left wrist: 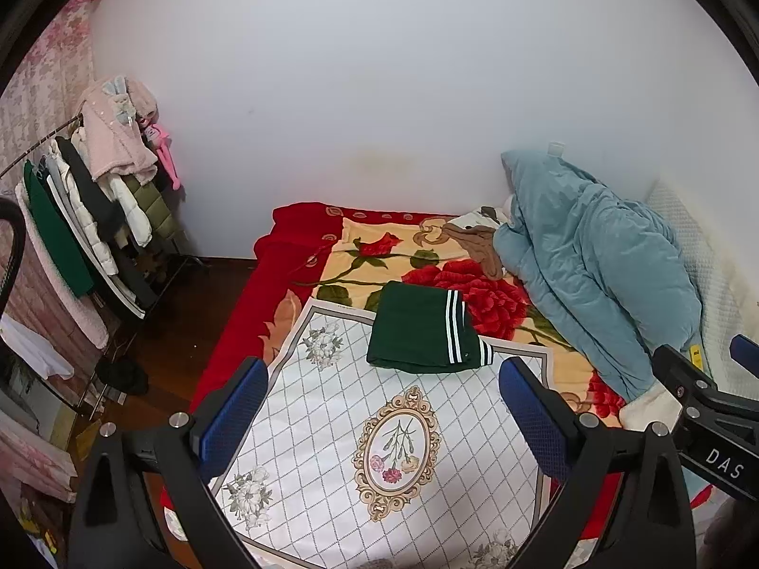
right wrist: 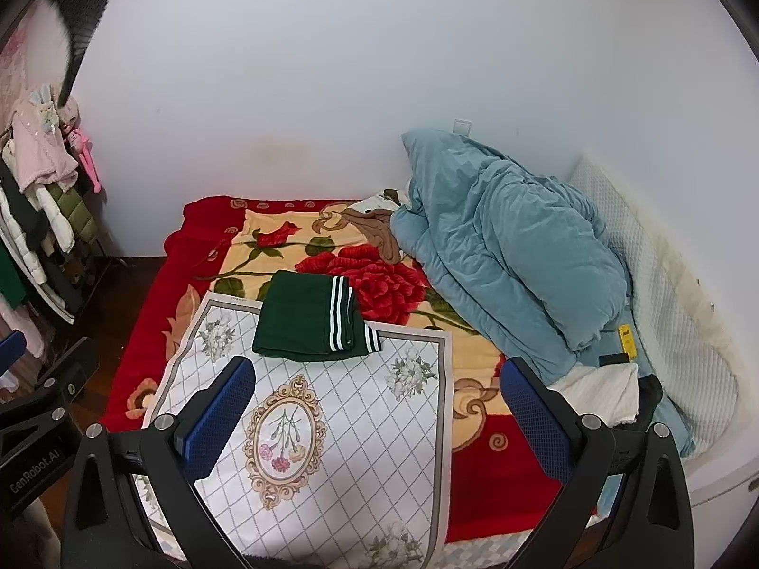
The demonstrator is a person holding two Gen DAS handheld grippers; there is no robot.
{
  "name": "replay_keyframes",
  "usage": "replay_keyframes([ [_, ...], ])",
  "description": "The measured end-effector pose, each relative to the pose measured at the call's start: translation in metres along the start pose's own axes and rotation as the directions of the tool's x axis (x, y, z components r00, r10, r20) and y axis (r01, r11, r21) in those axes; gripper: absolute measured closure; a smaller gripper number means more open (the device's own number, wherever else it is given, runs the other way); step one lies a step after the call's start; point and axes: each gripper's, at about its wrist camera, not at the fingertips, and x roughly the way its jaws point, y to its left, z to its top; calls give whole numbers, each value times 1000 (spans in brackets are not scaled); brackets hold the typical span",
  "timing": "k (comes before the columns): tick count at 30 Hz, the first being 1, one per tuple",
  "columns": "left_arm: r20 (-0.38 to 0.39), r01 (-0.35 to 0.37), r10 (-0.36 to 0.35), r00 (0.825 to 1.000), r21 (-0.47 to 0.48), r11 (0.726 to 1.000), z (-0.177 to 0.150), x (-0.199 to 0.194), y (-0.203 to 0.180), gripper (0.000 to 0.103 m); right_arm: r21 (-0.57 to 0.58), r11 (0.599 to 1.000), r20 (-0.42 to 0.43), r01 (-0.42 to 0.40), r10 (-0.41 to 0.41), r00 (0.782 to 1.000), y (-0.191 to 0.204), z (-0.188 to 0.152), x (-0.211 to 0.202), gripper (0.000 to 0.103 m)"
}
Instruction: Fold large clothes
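The green garment [left wrist: 420, 334] lies folded on the white mat [left wrist: 360, 431]; this fold looks finished. Both hand-held grippers, left [left wrist: 384, 419] and right [right wrist: 379, 419], hover spread and empty, so the next move probably means fetching another garment.

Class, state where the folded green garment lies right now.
In both wrist views the folded green garment lies mid-bed, across the far edge of the white patterned mat, beside the red rose print and left of the blue quilt.

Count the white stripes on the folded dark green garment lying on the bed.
3 in each visible band: one band across the folded dark green garment near its right edge, another on the cuff poking out below. More may be hidden in the folds.
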Motion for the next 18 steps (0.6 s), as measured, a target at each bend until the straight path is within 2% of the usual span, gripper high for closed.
replay_keyframes([
  [18,7,-3,3,1000,-1,1000,2,-2,2,4,17,1000,-6,-4,4,1000,1,-16,-10,0],
])
